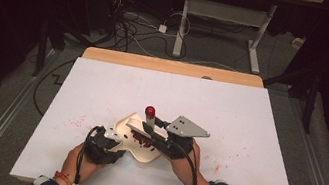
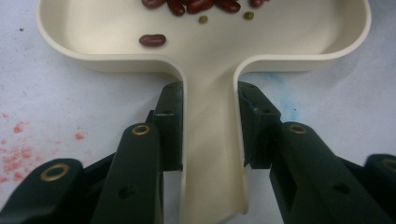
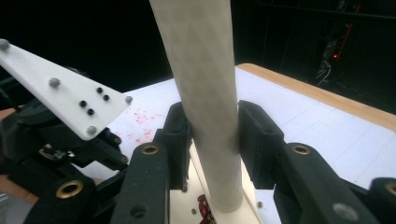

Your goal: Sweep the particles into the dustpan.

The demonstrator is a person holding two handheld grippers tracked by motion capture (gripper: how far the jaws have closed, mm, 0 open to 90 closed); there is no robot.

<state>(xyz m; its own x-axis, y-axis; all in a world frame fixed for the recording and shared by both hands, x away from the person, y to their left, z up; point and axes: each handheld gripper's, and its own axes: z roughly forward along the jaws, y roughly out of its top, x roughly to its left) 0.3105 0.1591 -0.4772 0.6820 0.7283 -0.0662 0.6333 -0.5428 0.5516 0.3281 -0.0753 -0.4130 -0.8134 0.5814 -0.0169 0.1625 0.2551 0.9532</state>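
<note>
The left gripper (image 2: 208,126) clamps the cream dustpan's handle (image 2: 212,154); the right gripper (image 3: 212,140) clamps a brush handle (image 3: 205,93). Near the worktop's front edge, keep the pan flat and sweep the kidney beans (image 2: 196,5) slowly inward.

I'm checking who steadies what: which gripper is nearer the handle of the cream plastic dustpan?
Left. The left gripper is shut on the cream plastic dustpan's handle. The right gripper clamps a pale brush handle over the pan's far part.

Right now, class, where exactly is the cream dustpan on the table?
In the high view the dustpan lies near the table's front edge, between both hands: the left gripper clamps its handle, the right gripper holds a brush handle above its beans.
</note>
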